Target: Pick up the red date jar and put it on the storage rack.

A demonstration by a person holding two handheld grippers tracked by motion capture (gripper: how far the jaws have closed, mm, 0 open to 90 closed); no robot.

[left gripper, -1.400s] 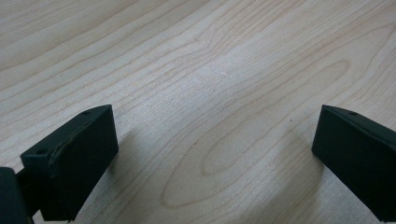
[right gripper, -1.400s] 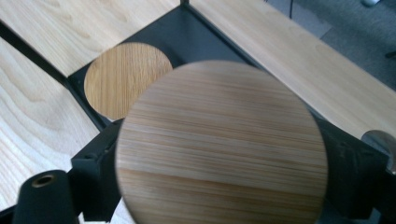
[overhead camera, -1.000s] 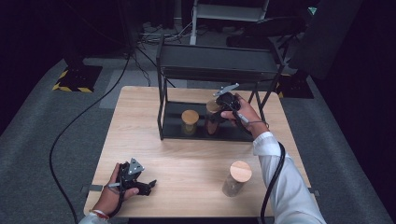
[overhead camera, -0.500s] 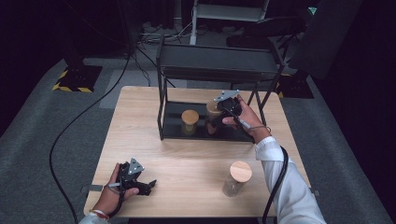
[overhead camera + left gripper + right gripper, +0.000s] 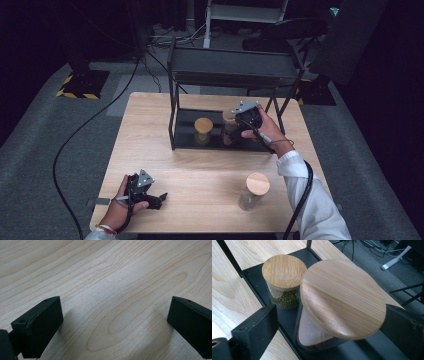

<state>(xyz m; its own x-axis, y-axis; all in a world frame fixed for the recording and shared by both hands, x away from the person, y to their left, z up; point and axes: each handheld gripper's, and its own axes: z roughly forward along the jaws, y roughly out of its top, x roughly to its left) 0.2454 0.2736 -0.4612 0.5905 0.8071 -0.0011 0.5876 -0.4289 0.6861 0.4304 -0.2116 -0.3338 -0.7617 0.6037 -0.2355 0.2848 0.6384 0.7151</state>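
Right gripper [image 5: 239,121]: reaches under the top of the black shelf rack, its jaws standing wide on either side of a jar on the rack's lower tray; in the right gripper view a gap shows between the left jaw and the glass, while the right jaw lies close by the lid's edge, contact not clear.
Jar between the jaws [image 5: 342,300]: a glass jar with a round bamboo lid and dark reddish contents at its bottom; it stands on the black tray, toward the right half of the rack as the high view shows it [image 5: 229,125].
Neighbouring jar [image 5: 284,277]: a glass jar of green beans with a bamboo lid, on the same tray just beside the first, nearly touching it.
Black shelf rack [image 5: 235,67]: stands at the far middle of the wooden table [image 5: 200,175].
Third jar [image 5: 254,190]: glass with a bamboo lid, on the table near the front right, well apart from the rack.
Left gripper [image 5: 161,197]: rests low over the table's front left corner, held in the left hand [image 5: 120,207]; its jaws are wide apart with only bare wood between them.
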